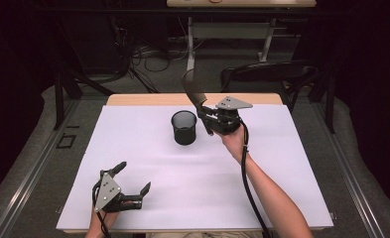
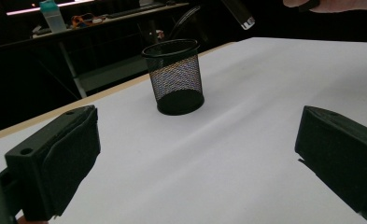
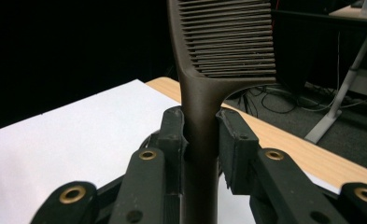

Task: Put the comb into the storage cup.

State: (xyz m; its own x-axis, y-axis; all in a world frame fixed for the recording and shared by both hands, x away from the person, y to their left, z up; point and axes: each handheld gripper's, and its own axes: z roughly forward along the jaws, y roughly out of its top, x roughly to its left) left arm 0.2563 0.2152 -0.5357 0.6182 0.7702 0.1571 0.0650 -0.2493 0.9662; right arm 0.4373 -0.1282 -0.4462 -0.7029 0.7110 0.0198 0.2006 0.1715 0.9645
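Note:
A dark brown comb (image 1: 191,89) stands upright in my right gripper (image 1: 205,116), teeth end up, just right of and above a black mesh cup (image 1: 184,127). The right gripper view shows the pads pressing both sides of the comb's handle (image 3: 201,135), with the teeth (image 3: 228,42) above. My right gripper (image 3: 201,140) is shut on it. Low at the near left of the table, my left gripper (image 1: 133,177) stays open with nothing between its fingers. In the left gripper view, the mesh cup (image 2: 174,77) stands ahead of the wide-apart jaws, and the comb's end (image 2: 239,10) hangs at top right.
A white sheet (image 1: 207,188) covers the table, whose wooden edge (image 1: 153,99) shows at the back. Behind the table's far right stands a black chair (image 1: 267,74). Cables (image 1: 148,59) lie on the floor beyond, under another desk (image 1: 232,29).

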